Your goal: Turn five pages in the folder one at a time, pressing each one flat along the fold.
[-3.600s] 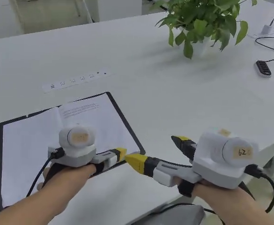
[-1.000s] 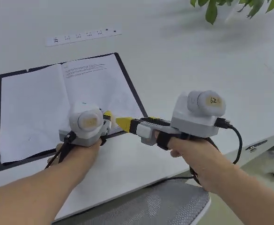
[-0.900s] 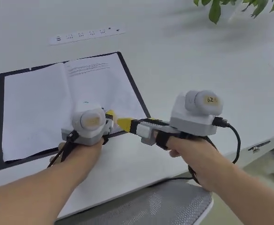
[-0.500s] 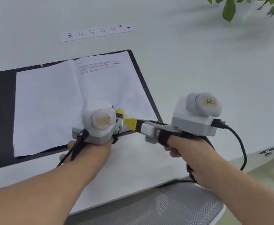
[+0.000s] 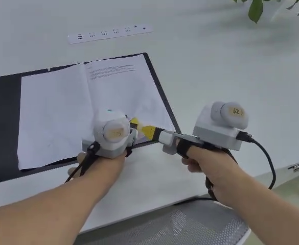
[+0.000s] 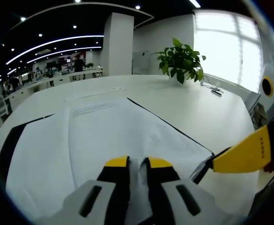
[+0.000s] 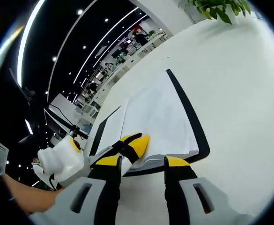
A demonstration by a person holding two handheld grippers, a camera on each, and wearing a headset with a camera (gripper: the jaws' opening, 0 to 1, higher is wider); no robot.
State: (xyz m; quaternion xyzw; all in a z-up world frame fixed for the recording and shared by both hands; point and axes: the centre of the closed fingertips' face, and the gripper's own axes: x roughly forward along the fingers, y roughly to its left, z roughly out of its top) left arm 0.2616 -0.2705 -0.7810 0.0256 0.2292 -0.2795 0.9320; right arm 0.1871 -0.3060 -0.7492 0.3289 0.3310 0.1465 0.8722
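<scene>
Since 3.6 s ago the right gripper (image 5: pixel 148 131) has come in from open worktop (image 5: pixel 226 66) to the lower right corner of the folder (image 5: pixel 1 127). The left gripper (image 6: pixel 137 161) has shifted from the folder's near edge onto the right page (image 5: pixel 123 92). Over the last half second there is little change relative to the folder; the view itself has drifted.

Folder: lies open and flat, centre-left in the head view. Its black cover shows at far left and as a rim round the right page. The fold (image 5: pixel 86 97) runs up the middle. No page is lifted.

Left jaws: a thin slit apart, nothing between them. They sit low over the bottom right of the right page.

Right jaws: well apart, empty. In the right gripper view the right page's corner lies just ahead, above the gap. In the left gripper view one yellow jaw reaches that corner at lower right; contact cannot be judged.

Reading: approach done, pick-up of a corner not yet made. The next move likely calls for nipping one page only. The risk is catching several pages, or the cover.
</scene>
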